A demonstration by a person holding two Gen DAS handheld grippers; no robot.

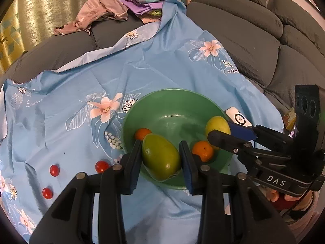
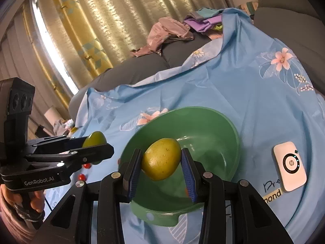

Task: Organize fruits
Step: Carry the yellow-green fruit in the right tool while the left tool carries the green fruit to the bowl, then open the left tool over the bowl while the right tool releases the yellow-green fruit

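Each gripper squeezes one fruit to drop it in. The left gripper (image 1: 160, 158) pinches a green mango (image 1: 160, 156) over the green bowl (image 1: 172, 99), low middle. The right gripper (image 2: 160, 160) pinches a yellow mango (image 2: 160, 158) above the bowl too. Its right pad may barely touch.

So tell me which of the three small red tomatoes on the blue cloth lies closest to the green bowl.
The small red tomato just off the green bowl's left rim, beside the left gripper's finger. The other two lie farther left on the floral cloth.
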